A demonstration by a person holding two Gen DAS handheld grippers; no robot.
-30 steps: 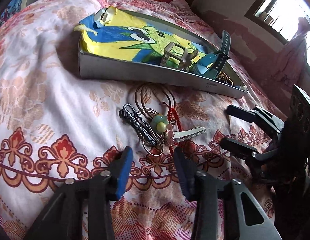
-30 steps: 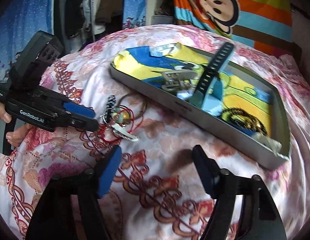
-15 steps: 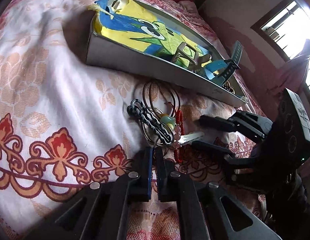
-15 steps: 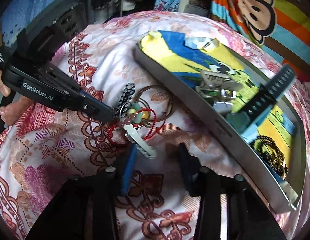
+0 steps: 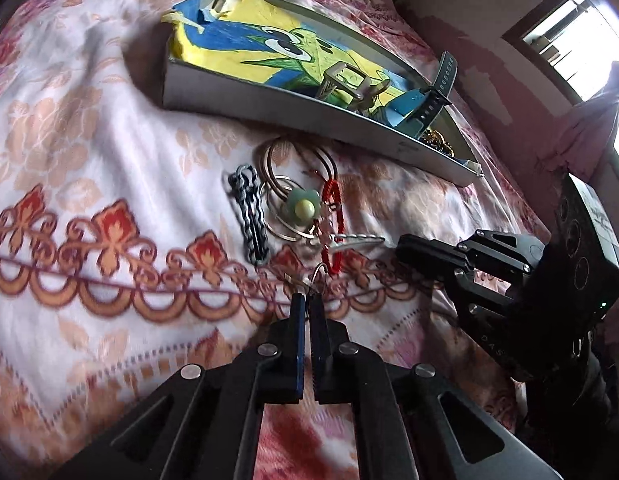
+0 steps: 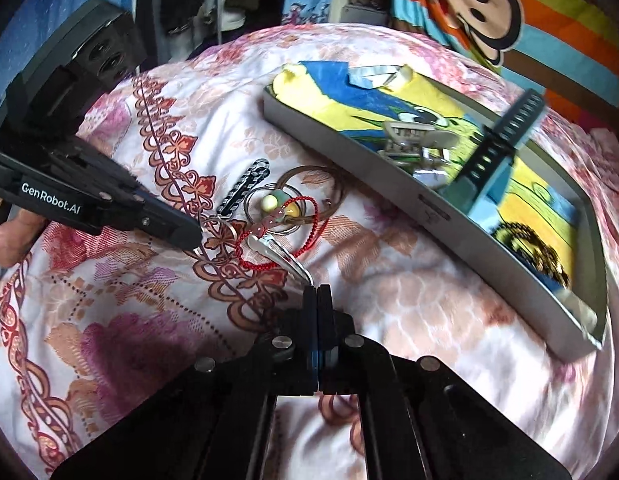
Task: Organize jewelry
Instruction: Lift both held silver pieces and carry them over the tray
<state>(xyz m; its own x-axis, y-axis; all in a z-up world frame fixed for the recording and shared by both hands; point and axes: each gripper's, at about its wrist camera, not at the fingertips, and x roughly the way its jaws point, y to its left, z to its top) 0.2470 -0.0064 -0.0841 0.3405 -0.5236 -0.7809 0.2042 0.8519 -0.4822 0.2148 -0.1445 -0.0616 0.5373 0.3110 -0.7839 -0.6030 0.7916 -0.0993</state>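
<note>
The left wrist camera sat just behind the left claw (image 5: 308, 300) and looked steeply down and forward across the bed (image 5: 89, 128), close to the bedspread, with the right claw (image 5: 403, 246) entering from its right edge. The right wrist camera rode behind its own claw (image 6: 317, 294) at a similar downward tilt and nearness, facing the opposite way across the bed, the left claw (image 6: 195, 240) coming in from its left. Both views shared the jewelry pile (image 5: 297, 208) (image 6: 277, 216) and the tray (image 5: 269, 108) (image 6: 469, 232) beyond it.
</note>
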